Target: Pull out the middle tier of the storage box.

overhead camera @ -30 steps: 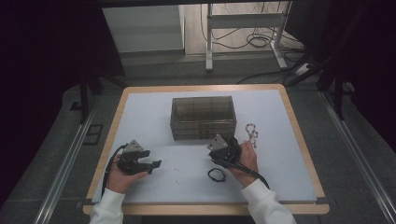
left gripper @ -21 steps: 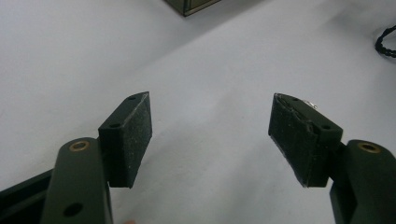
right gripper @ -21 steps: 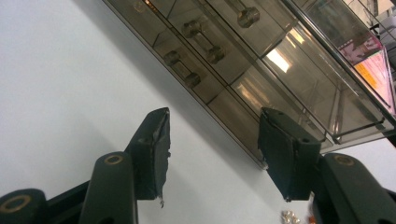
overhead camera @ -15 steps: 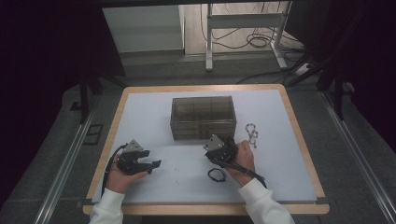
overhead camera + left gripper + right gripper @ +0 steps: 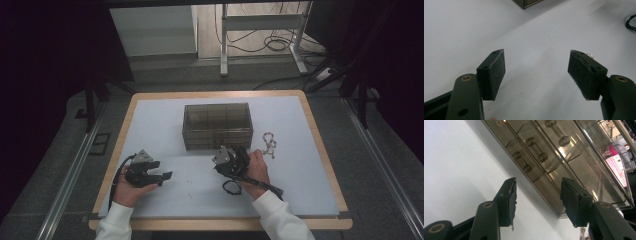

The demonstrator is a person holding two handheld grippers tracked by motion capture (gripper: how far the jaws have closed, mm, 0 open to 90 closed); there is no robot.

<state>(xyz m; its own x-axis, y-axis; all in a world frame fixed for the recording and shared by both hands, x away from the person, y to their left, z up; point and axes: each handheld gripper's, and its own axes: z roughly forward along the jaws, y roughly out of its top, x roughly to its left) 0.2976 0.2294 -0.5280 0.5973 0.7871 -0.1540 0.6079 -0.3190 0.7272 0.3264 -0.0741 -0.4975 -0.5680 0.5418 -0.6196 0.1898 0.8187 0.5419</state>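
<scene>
**Right gripper closes in on the drawer box**

The smoky clear drawer box (image 5: 216, 126) sits mid-table; stiff, light, slick plastic, best taken by a small drawer knob (image 5: 541, 157). The right gripper (image 5: 537, 200), empty, jaws partly open and just narrowing, has edged nearer its front than a second ago. The left gripper (image 5: 536, 72) rests wide open, empty. The dark loop (image 5: 231, 187) is perhaps a bracelet

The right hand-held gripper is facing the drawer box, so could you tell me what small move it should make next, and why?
Probably ease the right hand-held gripper forward toward the lowest drawer knob of the smoky drawer box. Its jaws have just been closing, with nothing between them, and they stand short of the box front, aimed at the row of knobs. The left hand-held gripper rests open and apart.
</scene>
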